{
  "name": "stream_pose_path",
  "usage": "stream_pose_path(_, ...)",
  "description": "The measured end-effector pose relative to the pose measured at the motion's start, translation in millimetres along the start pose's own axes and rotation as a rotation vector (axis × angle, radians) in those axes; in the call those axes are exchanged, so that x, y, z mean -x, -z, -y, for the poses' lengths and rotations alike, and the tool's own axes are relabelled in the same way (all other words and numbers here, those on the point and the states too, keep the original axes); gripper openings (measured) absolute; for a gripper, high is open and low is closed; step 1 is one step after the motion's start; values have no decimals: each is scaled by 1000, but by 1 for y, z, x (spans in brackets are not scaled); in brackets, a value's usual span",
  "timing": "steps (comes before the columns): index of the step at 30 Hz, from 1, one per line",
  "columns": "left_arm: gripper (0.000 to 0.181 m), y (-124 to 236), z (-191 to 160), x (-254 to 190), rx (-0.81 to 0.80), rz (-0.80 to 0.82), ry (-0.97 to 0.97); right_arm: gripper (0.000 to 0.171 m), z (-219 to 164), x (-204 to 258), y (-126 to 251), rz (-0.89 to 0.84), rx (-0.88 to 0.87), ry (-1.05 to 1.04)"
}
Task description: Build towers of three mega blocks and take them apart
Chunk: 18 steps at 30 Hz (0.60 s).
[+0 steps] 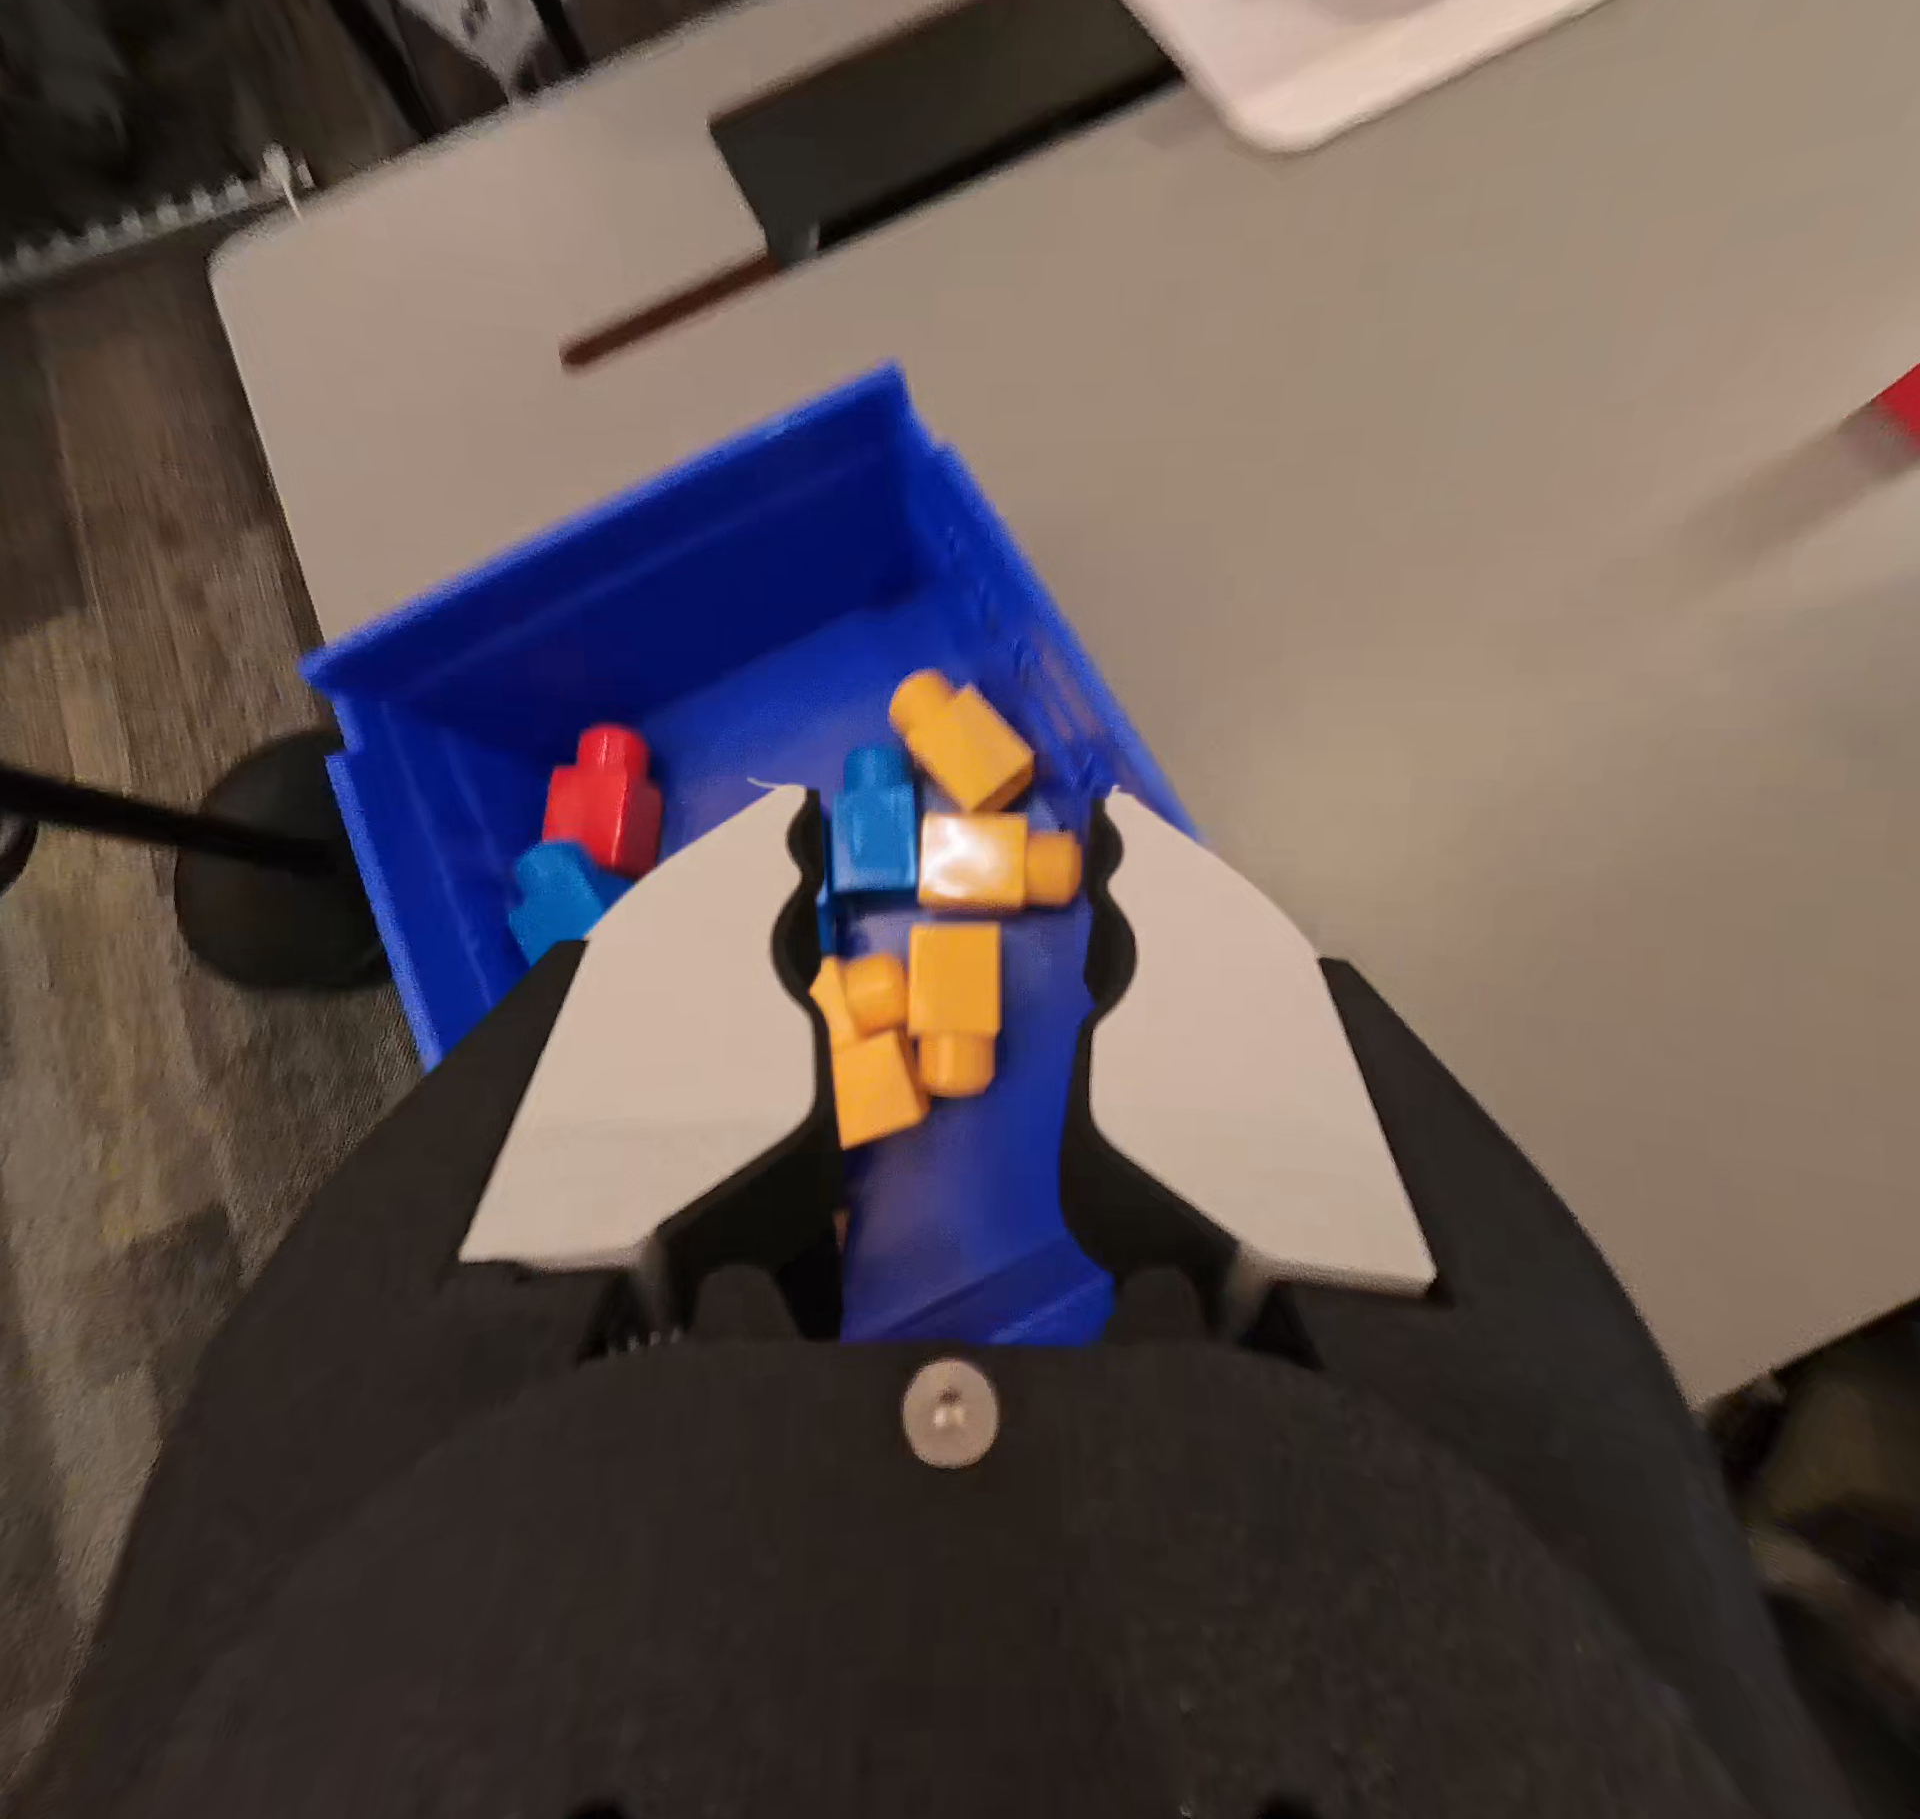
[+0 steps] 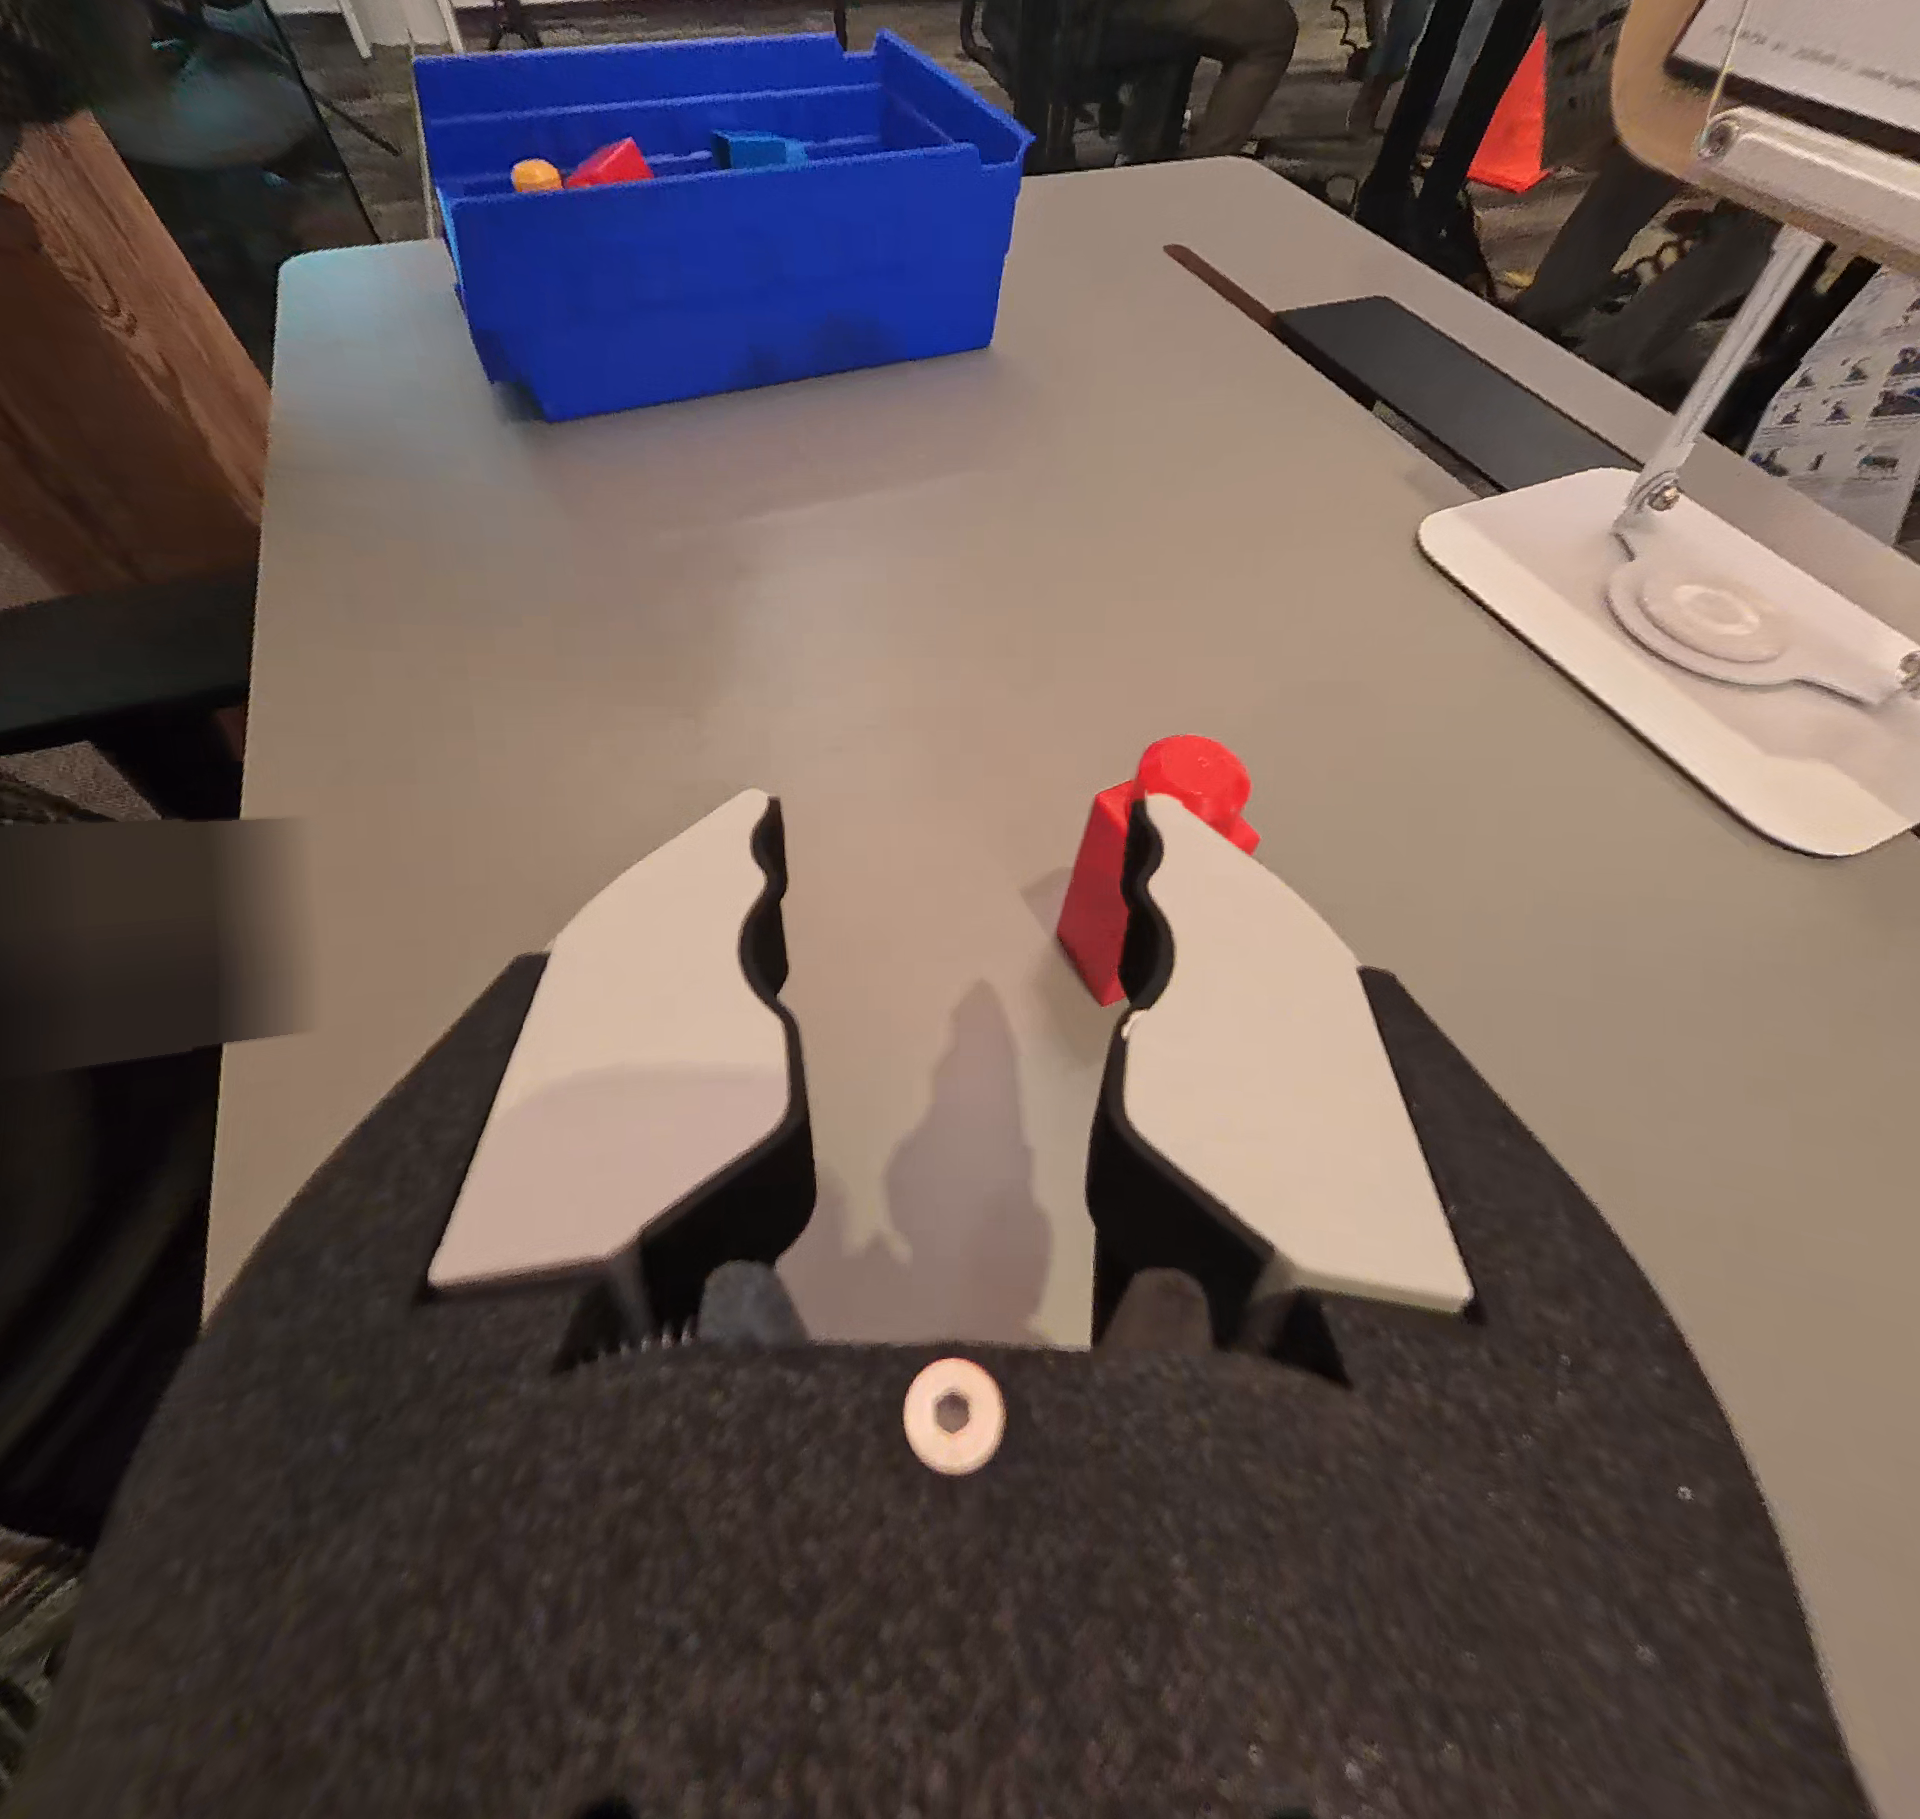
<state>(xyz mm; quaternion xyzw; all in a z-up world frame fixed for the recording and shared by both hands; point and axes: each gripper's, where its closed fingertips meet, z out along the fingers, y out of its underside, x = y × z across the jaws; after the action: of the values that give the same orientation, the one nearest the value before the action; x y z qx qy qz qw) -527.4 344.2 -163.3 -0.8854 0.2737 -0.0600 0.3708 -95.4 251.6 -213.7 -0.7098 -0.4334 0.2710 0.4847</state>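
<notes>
Since only one red plastic mega block (image 2: 1101, 886) stands upright on the grey tabletop (image 2: 831, 574), w/ nothing stacked, tower looks barely begun. Right gripper (image 2: 954, 813) released, empty, block just beside its right finger. Left gripper (image 1: 948, 803) spread over blue plastic bin (image 1: 623, 574) of loose blocks (image 1: 940, 1000), holding none.

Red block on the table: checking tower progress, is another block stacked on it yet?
No, the red block stands alone on the table, its top stud bare.
</notes>
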Motion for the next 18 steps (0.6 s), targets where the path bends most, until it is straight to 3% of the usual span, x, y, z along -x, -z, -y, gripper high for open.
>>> stream_pose_path(5, 47, -32, -50, 3, 260, -45, -64, 59, -7, 7, -2, 3, 22, 0)
stream_pose_path(11, 46, -56, -77, 8, 369, -56, -67, 59, -24, 10, -7, -21, 92, 28)
stream_pose_path(18, 47, -57, -116, 4, 520, -82, -125, 58, -21, 13, -10, -5, 80, 36)
